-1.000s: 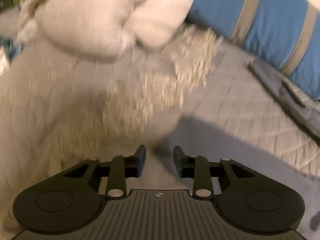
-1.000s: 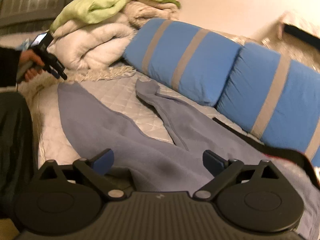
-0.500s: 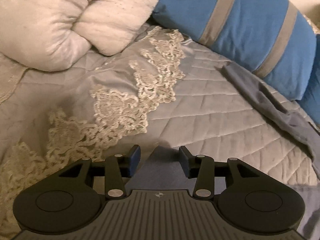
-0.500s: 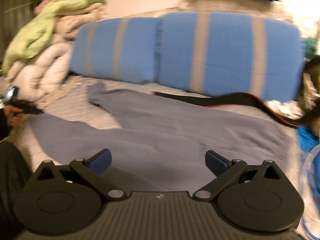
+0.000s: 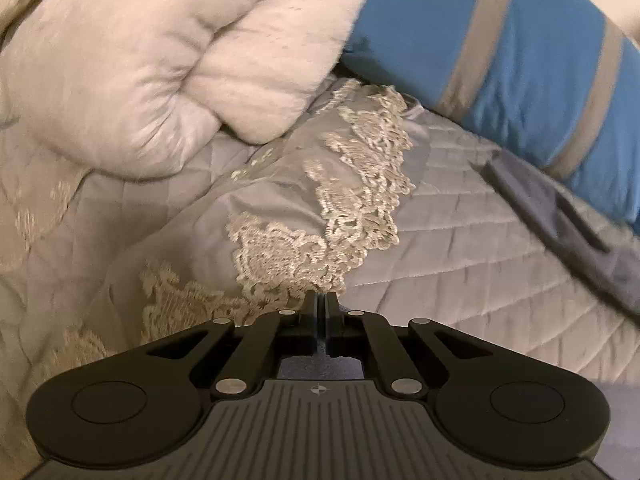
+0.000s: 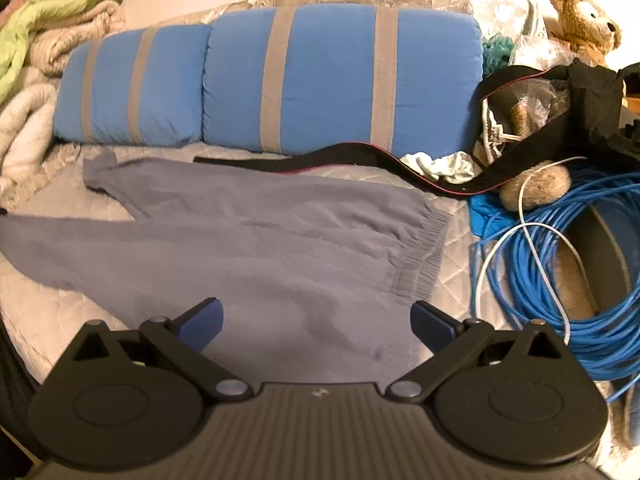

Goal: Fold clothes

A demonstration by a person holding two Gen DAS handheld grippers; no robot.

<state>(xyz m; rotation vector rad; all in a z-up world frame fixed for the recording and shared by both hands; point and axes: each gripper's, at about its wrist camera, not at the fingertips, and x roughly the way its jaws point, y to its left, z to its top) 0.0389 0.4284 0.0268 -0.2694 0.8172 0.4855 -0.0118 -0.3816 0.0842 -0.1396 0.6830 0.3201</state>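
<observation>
Grey-blue trousers (image 6: 256,248) lie spread on the quilted bed, with the elastic waistband (image 6: 418,256) at the right and both legs running left. My right gripper (image 6: 316,312) hovers open over the seat of the trousers, close to the waistband, with nothing between its blue pads. In the left wrist view my left gripper (image 5: 321,300) is closing its jaws to a thin slit on a corner of grey cloth (image 5: 320,364), which shows just behind the fingers. The other trouser leg (image 5: 560,220) lies at the right, beside the pillow.
Two blue pillows with grey stripes (image 6: 320,80) line the back of the bed. A fluffy white blanket (image 5: 160,68) and a lace-edged cover (image 5: 340,208) lie ahead of the left gripper. A blue cable coil (image 6: 560,272), a black strap (image 6: 360,156) and a teddy bear (image 6: 580,20) crowd the right side.
The left jaws have gone from apart to shut over the grey cloth corner. The right gripper has swung right along the trousers, bringing the waistband and cable coil into view.
</observation>
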